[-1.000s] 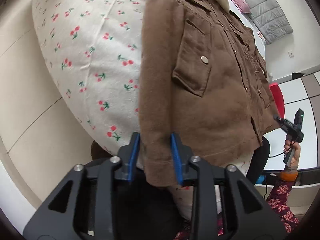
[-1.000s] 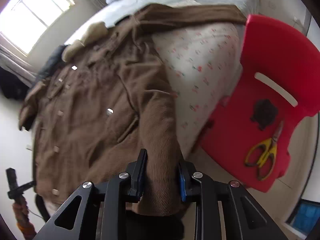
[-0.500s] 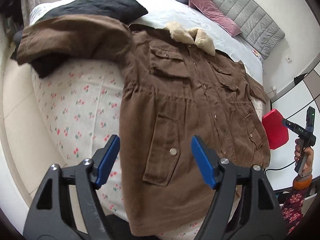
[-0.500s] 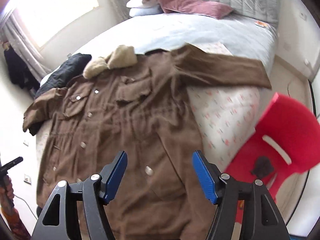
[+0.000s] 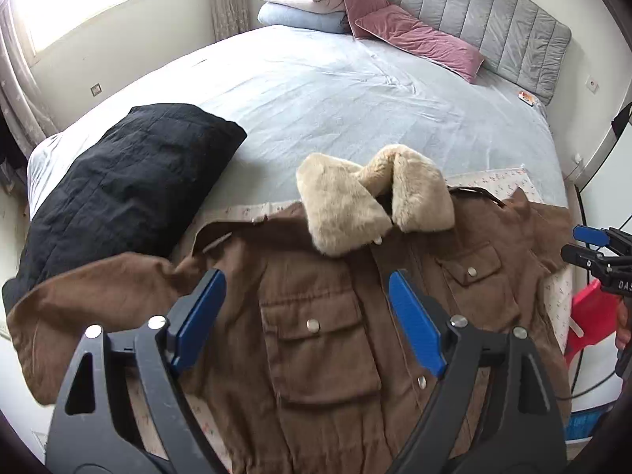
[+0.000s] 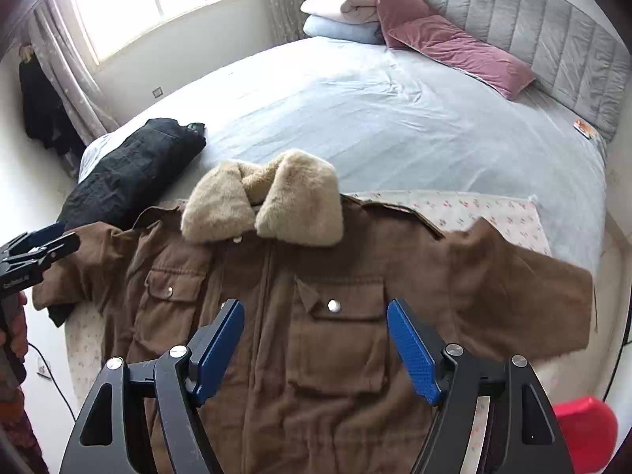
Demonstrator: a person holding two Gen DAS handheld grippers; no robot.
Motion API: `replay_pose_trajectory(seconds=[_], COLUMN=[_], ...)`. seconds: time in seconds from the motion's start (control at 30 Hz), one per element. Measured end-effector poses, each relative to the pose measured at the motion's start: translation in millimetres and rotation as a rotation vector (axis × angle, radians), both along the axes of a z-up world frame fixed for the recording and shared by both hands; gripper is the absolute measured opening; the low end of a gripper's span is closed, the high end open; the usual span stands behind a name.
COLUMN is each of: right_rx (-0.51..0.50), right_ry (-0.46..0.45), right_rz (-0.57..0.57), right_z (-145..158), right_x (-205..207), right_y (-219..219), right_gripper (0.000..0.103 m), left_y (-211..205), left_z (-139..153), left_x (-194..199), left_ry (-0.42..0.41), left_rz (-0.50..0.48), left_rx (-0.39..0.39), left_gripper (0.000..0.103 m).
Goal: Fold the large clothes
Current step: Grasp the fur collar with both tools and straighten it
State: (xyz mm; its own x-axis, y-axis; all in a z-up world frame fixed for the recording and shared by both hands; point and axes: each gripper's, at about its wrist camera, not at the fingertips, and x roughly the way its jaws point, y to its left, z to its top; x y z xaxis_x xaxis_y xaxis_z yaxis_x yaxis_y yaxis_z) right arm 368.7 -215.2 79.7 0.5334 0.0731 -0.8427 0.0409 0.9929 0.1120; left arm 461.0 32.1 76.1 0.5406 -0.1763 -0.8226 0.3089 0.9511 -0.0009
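Observation:
A brown jacket (image 5: 316,339) with a beige fur collar (image 5: 371,201) lies front up and spread flat on a floral cloth at the foot of the bed; it also shows in the right wrist view (image 6: 316,316). Its sleeves stick out to both sides (image 5: 91,296) (image 6: 521,296). My left gripper (image 5: 304,320) is open and empty above the jacket's left chest pocket. My right gripper (image 6: 316,339) is open and empty above the right chest pocket. Each gripper shows at the edge of the other's view (image 5: 592,245) (image 6: 35,245).
A folded black quilted garment (image 5: 118,189) lies on the bed to the left of the jacket. Pink pillows (image 5: 414,35) and folded blankets (image 5: 300,4) sit by the grey headboard. A red chair (image 6: 584,434) stands at the lower right, off the bed.
Both grippers were shut on the jacket's bottom hem one second ago. They have let go, opened wide, and risen to look over the jacket from above its chest.

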Motion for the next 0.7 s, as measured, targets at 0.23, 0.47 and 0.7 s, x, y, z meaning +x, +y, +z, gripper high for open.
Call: replay_pose_trajectory(seconds=[0.23, 0.47, 0.7], right_rx=[-0.053, -0.115, -0.043], right_ry=[-0.059, -0.038, -0.158], right_rz=[0.09, 0.122, 0.036], right_z=[-57, -130, -157], right_x=[151, 243, 221], right_y=[30, 41, 17], right_gripper=[0.076, 0.075, 0.014], left_y=[-52, -72, -14], left_z=[-77, -147, -140], left_x=[134, 187, 143], left_ry=[-0.02, 0.098, 0.042], left_rz=[0.026, -0.009, -0.005], left_rx=[0.082, -0.062, -0.408], left_gripper=[0.081, 0.059, 0.015])
